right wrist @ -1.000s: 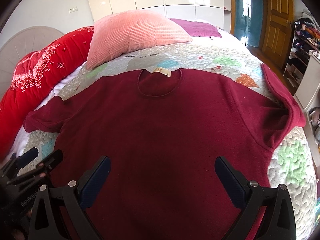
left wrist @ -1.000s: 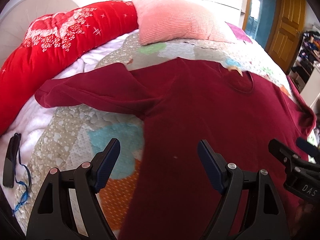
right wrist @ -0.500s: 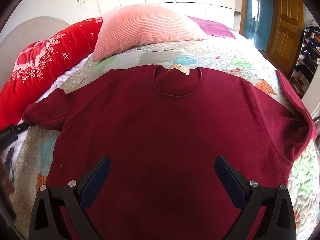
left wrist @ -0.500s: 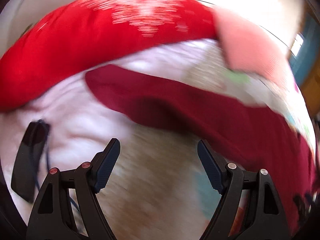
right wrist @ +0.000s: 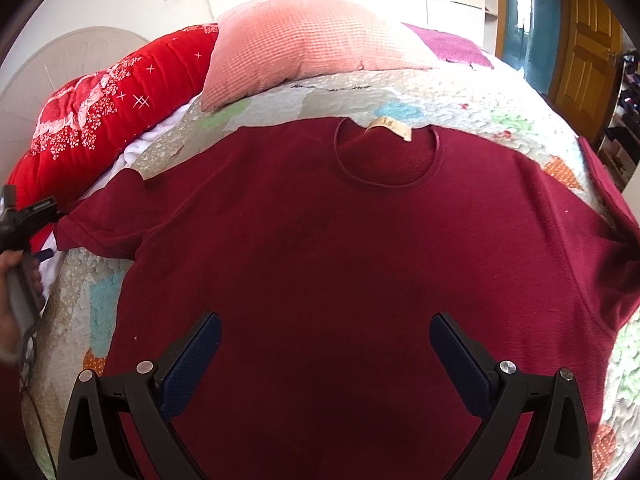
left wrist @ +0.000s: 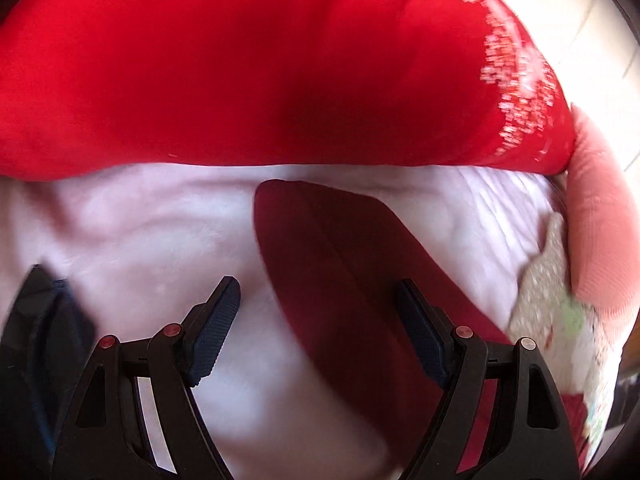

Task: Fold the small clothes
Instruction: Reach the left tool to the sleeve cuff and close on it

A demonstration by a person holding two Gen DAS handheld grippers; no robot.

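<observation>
A dark red short-sleeved t-shirt [right wrist: 340, 264] lies flat, front up, on a patchwork quilt [right wrist: 460, 104], neck hole and tan label at the far side. My right gripper [right wrist: 325, 344] is open and empty above the shirt's lower body. My left gripper [left wrist: 318, 312] is open and empty just short of the shirt's left sleeve [left wrist: 340, 264], whose cuff end lies on white bedding [left wrist: 140, 232]. In the right wrist view the left gripper [right wrist: 24, 220] shows at the far left by that sleeve [right wrist: 104, 224].
A bright red patterned duvet [left wrist: 260, 60] is bunched along the bed's left side [right wrist: 104, 108]. A pink pillow [right wrist: 304, 44] lies beyond the shirt's neck. A black strap-like object [left wrist: 36, 320] lies on the white bedding at left. A wooden door [right wrist: 584, 60] is at the far right.
My left gripper has swung left from the shirt's body to the left sleeve's cuff, moving in close. My right gripper has shifted slightly and stays open over the shirt.
</observation>
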